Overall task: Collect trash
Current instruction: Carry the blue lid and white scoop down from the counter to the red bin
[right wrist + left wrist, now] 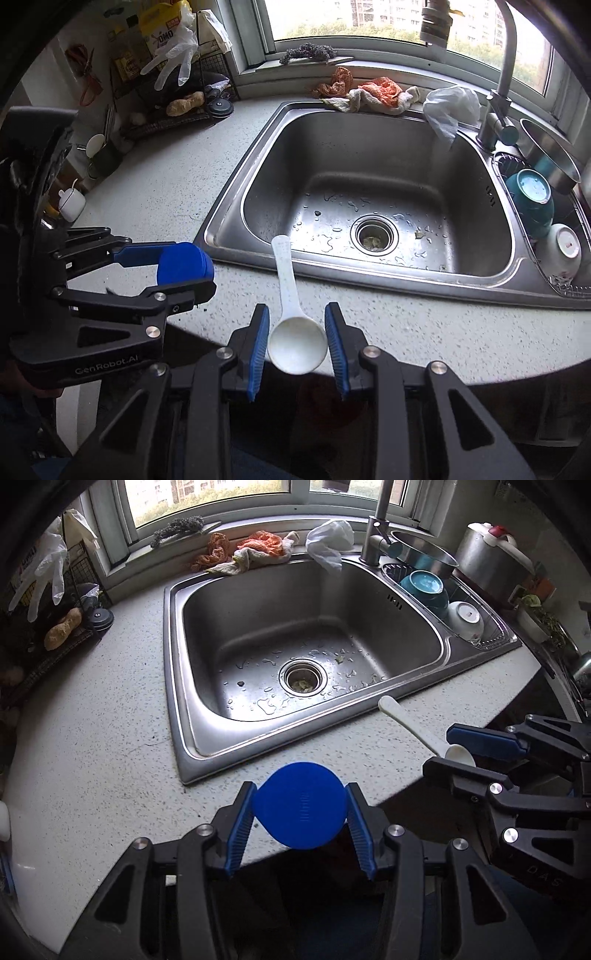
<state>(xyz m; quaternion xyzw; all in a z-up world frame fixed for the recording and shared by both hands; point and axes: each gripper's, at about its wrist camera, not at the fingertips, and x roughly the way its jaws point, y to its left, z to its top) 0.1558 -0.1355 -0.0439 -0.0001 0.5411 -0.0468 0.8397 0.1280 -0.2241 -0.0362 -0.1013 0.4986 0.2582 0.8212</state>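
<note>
Two tools grip: left (pixel 301 805) blue lid (pixel 300 805), right (pixel 297 345) white scoop (pixel 295 343).

— Where does my left wrist camera look from?
— From just behind my left gripper (pixel 301 805), steeply down and forward over the speckled pale countertop (pixel 110 746), close to its front edge; the stainless steel sink basin (pixel 295 627) fills the centre.
— And my right wrist camera?
— From behind my right gripper (pixel 297 332), same tilt, sink at centre right.
— Shared ground?
— Sink, round drain (pixel 373 236), window sill, and each gripper at the other's frame edge.
</note>
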